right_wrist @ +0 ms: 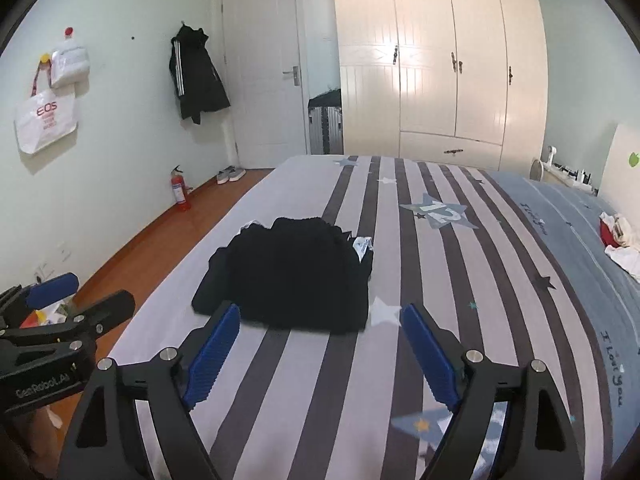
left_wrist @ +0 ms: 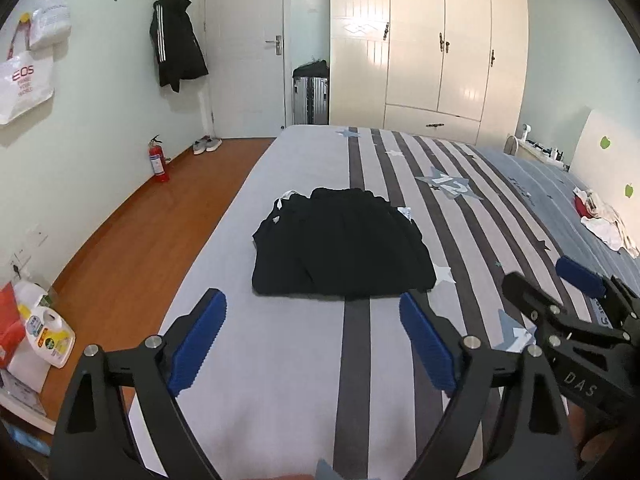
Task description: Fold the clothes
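Note:
A black garment [left_wrist: 340, 244] lies folded into a compact bundle on the striped bed sheet [left_wrist: 288, 352], with a white label showing at its right edge. In the left wrist view my left gripper [left_wrist: 312, 316] hovers just short of the bundle's near edge, open, nothing between its blue pads. My right gripper [right_wrist: 320, 332] also stands open and empty at the near edge of the same garment [right_wrist: 292, 272]. Each gripper shows in the other's view: the right gripper [left_wrist: 560, 280] at the right side, the left gripper [right_wrist: 80, 292] at the left side.
A heap of white and red clothes [left_wrist: 600, 220] lies at the bed's far right. A wooden floor [left_wrist: 160, 220] runs along the left, with a fire extinguisher [left_wrist: 158, 160], shoes [left_wrist: 206, 145] and detergent bottles [left_wrist: 44, 332]. A wardrobe [left_wrist: 432, 48] and a door [left_wrist: 244, 44] stand behind the bed.

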The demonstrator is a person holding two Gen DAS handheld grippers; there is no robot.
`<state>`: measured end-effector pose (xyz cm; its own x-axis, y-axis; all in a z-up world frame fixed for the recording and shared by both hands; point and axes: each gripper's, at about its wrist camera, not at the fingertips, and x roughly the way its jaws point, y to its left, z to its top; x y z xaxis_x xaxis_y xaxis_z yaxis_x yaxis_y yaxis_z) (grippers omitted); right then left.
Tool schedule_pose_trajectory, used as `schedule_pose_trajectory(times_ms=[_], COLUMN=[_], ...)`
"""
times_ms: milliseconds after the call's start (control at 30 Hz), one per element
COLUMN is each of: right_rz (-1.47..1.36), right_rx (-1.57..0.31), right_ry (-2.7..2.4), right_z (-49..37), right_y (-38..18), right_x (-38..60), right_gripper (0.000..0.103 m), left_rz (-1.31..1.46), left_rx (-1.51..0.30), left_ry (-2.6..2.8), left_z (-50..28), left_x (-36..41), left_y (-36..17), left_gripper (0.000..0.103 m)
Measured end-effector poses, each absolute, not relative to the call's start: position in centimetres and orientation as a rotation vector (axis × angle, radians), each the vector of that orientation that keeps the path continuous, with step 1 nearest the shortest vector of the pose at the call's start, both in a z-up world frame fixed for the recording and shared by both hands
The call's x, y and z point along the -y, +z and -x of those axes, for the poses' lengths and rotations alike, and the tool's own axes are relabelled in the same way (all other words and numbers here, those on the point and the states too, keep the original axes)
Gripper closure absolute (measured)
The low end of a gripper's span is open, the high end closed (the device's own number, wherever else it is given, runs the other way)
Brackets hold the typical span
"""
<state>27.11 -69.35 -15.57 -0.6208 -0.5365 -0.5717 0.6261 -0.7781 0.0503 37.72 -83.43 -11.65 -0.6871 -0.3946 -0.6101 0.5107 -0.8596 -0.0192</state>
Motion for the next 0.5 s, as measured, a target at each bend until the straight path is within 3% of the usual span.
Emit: schedule_pose_trajectory(times_ms=[167,500], right_rz=[-0.746,-0.668], right_rx=[-0.189,-0.196], right_ry=[-2.411,-2.471], right_z=[-29.2,-31.1], right_y=[-16.1,-18.6], right_x=[67.5,68.3], right_gripper=[0.021,0.020], left_rz=[-0.800,-0.723], left_rx=[-0.253,-0.205], left_ry=[-2.517,-2.559], left_z=[-40.2,-41.3], left_x=[82.8,82.6], left_y=[-12.4,-15.0], left_gripper=[0.009,0.008])
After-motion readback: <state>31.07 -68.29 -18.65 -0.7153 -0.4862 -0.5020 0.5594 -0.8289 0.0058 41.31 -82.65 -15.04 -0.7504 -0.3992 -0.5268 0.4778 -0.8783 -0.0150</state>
